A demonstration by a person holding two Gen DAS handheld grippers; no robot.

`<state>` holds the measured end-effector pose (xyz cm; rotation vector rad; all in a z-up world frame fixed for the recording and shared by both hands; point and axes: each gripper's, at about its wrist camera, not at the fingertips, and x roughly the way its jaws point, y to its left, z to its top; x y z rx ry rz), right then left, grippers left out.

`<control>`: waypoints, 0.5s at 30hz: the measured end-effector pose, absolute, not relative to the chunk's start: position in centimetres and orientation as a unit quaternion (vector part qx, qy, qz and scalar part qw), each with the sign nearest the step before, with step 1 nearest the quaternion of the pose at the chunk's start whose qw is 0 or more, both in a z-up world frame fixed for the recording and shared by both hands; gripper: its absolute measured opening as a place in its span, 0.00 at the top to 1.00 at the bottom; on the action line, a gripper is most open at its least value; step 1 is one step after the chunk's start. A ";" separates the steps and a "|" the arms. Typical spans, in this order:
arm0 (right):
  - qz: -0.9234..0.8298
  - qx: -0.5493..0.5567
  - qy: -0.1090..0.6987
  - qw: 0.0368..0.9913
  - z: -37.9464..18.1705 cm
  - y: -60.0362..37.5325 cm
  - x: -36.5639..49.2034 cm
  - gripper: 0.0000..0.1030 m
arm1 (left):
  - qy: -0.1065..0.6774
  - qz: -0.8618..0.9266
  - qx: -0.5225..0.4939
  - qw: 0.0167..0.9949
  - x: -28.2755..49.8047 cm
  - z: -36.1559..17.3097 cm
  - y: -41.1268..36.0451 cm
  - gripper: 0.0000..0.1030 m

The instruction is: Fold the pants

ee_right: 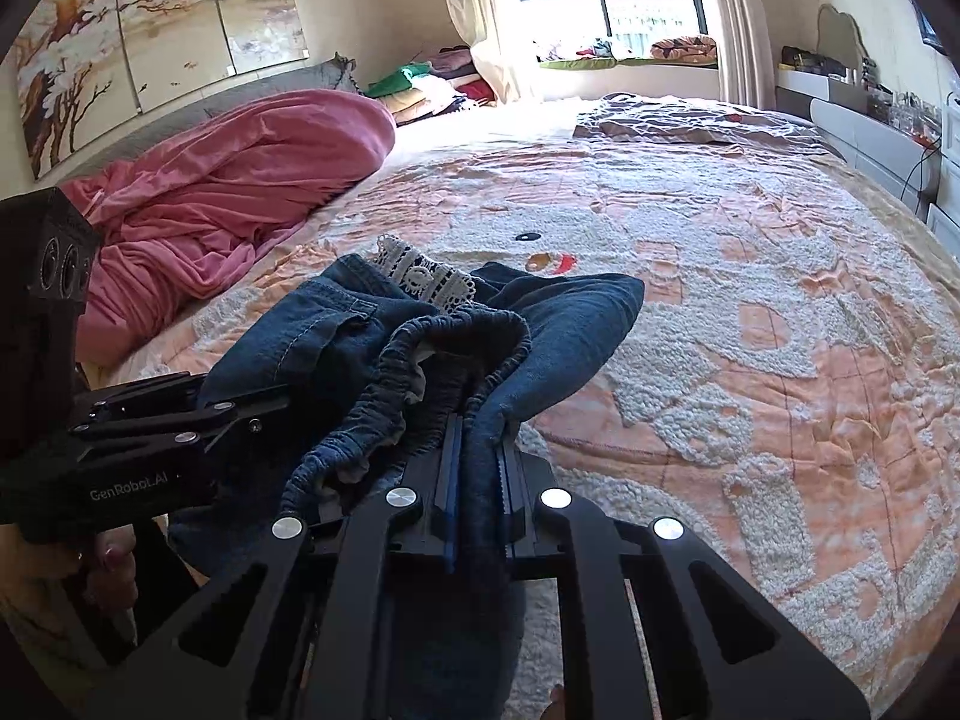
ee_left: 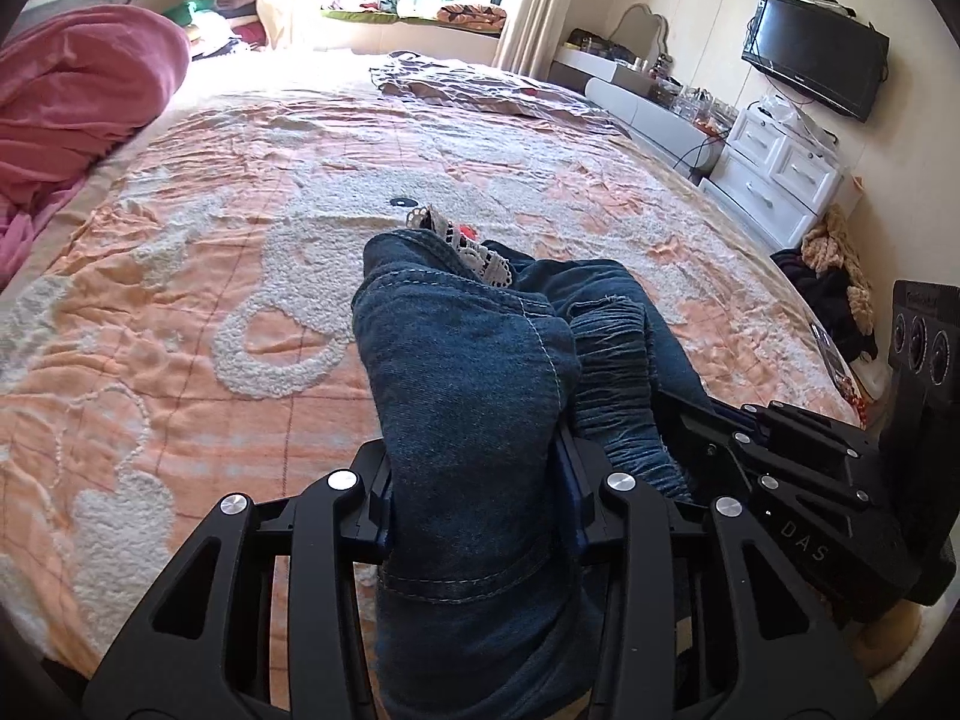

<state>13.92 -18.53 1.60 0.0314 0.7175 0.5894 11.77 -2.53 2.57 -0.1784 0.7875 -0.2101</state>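
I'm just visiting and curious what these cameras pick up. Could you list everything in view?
jeans: one pair, dark blue with white lace trim, bunched at the bed's near edge, clamped by both grippers
bedspread: one, peach with white tufted pattern, covering the bed
pink quilt: one, heaped at the bed's left side
grey blanket: one, far end of the bed
television: one, black, on the right wall
white drawers: one unit, below the television
painting: panels, above the headboard
left gripper: black, jaws closed on denim
right gripper: black, jaws closed on denim
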 end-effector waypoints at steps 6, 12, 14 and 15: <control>0.296 0.008 0.335 0.894 3.0 -16.2 15.7 0.91 | 0.372 -0.086 -0.091 0.920 12.7 3.3 -0.4 0.69; 0.305 -0.001 0.337 0.891 3.4 -13.8 17.6 0.91 | 0.368 -0.073 -0.092 0.923 13.9 3.3 1.4 0.69; 0.306 -0.004 0.337 0.890 3.3 -13.2 18.1 0.91 | 0.368 -0.070 -0.092 0.923 14.4 3.2 1.9 0.69; 0.305 -0.004 0.337 0.891 3.3 -12.9 18.4 0.91 | 0.368 -0.070 -0.092 0.923 14.6 3.2 2.2 0.69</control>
